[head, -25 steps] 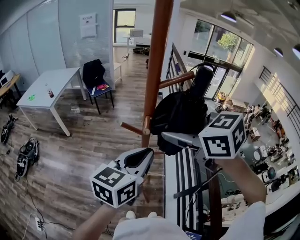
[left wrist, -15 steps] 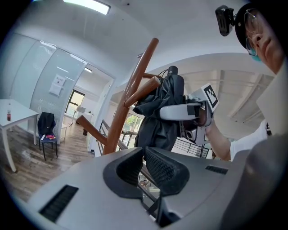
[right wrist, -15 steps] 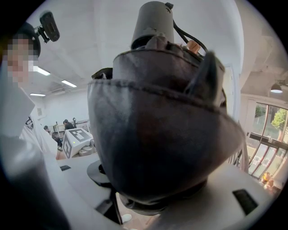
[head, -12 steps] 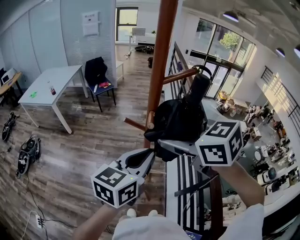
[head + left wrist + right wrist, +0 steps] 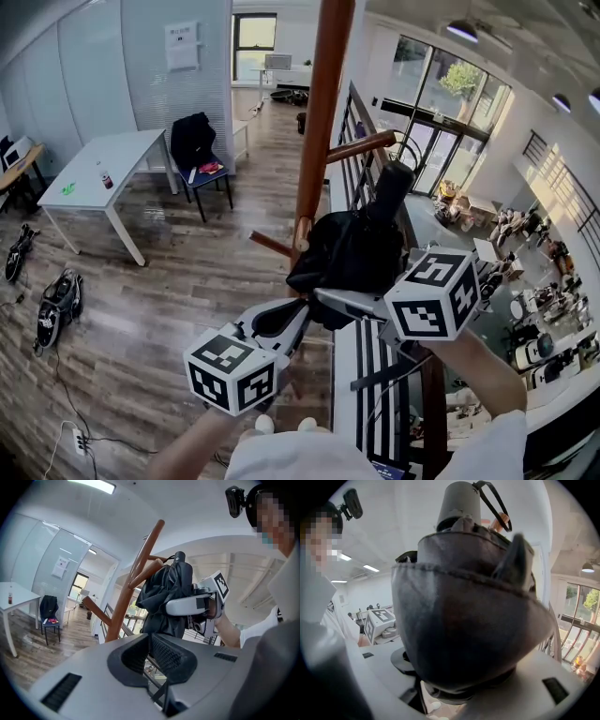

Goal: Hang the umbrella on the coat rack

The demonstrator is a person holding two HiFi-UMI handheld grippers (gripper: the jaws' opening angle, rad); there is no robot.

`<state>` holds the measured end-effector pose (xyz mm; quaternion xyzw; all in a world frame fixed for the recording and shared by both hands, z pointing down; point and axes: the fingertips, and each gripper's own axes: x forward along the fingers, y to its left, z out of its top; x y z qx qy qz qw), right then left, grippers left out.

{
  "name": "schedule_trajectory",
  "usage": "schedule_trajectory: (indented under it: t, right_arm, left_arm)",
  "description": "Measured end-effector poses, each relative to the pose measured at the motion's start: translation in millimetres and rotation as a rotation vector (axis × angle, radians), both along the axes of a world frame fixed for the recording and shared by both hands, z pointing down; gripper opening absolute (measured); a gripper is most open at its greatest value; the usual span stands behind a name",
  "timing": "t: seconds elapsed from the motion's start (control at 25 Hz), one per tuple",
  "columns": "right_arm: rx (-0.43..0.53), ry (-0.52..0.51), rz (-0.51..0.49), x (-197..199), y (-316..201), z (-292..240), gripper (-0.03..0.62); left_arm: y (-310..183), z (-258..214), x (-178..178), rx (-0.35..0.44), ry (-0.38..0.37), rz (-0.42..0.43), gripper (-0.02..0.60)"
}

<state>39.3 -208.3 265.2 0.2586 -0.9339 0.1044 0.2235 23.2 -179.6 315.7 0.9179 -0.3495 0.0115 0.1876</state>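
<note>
Your right gripper (image 5: 339, 298) pinches the umbrella (image 5: 352, 248) at frame centre, handle tilted up-right — its strap loop (image 5: 410, 150) just beside the tip of the coat rack peg (image 5: 361, 147) — while the left gripper (image 5: 277, 319), pressed together, hangs lower-left.

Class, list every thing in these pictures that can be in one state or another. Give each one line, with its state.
Coat rack: upright, visible pegs bare.
Umbrella: folded shut, held up by the coat rack's upper peg; cannot tell if it is hooked on.
Right gripper: shut on the umbrella.
Left gripper: shut, nothing between its jaws.
</note>
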Motion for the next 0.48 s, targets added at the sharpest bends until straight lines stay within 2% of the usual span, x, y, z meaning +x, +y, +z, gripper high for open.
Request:
schedule_trajectory:
  t: [0.48]
  right_arm:
    - [0.015,0.071,-0.031,-0.5,-11.7,-2.5,0.318]
  left_arm:
    - [-4.3,-5.2,3.2,-0.001,0.015,-0.006,0.037]
